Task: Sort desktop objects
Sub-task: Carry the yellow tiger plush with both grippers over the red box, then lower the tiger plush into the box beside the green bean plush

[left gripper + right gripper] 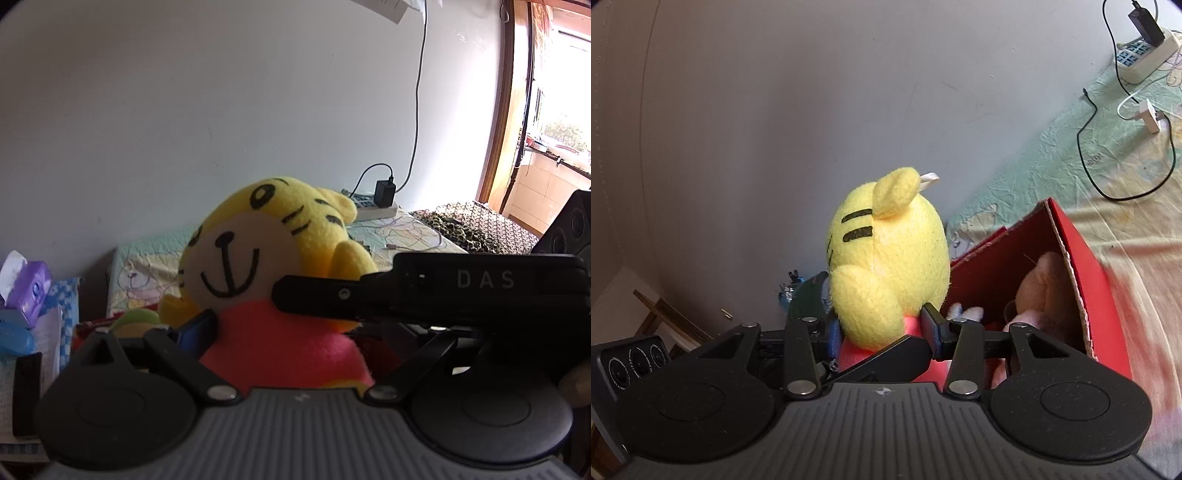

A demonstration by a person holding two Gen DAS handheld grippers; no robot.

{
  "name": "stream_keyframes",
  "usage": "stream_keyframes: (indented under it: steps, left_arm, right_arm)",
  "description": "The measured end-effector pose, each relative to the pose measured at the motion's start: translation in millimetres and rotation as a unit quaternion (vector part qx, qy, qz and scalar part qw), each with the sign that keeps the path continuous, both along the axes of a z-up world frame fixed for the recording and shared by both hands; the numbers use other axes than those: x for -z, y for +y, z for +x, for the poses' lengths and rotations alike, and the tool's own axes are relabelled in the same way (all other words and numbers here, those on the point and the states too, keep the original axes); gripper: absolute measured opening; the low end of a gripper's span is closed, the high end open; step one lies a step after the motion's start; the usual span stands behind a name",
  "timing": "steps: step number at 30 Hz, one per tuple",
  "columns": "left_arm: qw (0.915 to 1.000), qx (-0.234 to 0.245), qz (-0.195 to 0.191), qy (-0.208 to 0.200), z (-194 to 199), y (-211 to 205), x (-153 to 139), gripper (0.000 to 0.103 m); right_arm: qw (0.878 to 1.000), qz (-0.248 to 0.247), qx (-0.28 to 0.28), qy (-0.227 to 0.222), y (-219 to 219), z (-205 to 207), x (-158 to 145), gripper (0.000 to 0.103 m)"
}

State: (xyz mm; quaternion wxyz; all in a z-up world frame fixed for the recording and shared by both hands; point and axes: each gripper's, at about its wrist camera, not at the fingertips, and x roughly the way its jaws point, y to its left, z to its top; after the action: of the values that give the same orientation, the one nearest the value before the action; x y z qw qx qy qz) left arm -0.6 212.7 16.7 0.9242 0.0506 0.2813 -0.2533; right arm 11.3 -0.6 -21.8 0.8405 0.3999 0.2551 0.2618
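Note:
A yellow tiger plush [258,236] in a pink shirt is held up above the desk, facing the left wrist camera. In the right wrist view the tiger plush [890,254] shows its back, and my right gripper [882,332] is shut on its pink body, a blue pad on each side. My left gripper [301,332] stands wide around the pink body from the front. Its left pad [199,328] touches the shirt. Its other finger is hidden behind the black side of the right gripper's finger [332,295]. A black finger of the left gripper [886,354] crosses below the plush.
A red cardboard box [1082,258] holding a brown plush [1045,288] stands just right of the tiger. A power strip [1141,59], a white charger [1150,114] and cables lie on the patterned cloth. A purple tissue pack [29,291] sits at the left, a black speaker [569,229] at the right.

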Motion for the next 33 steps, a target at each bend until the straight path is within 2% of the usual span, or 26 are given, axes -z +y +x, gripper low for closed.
stream_keyframes:
  steps: [6,13,17,26,30,33]
  left_arm:
    - [0.9983,0.026,-0.024,0.045,15,-2,22,0.094]
    - [0.9968,0.054,-0.027,0.052,19,4,38,0.094]
    - [0.9952,0.059,-0.037,0.069,29,12,47,0.094]
    - [0.9957,0.062,-0.017,0.067,24,21,56,0.094]
    - [0.996,0.061,-0.013,0.064,24,20,57,0.094]
    - [0.9961,0.06,-0.012,0.063,22,20,55,0.095]
  right_arm:
    - [0.998,-0.052,0.028,0.019,2,-2,5,0.046]
    - [0.994,-0.089,0.05,0.033,9,-2,8,0.045]
    - [0.991,-0.118,0.043,0.043,20,3,10,0.044]
    - [0.979,-0.198,0.005,0.044,49,9,11,0.043]
    - [0.979,-0.199,0.006,0.046,46,12,14,0.042]
    - [0.982,-0.182,0.012,0.047,40,9,14,0.044]
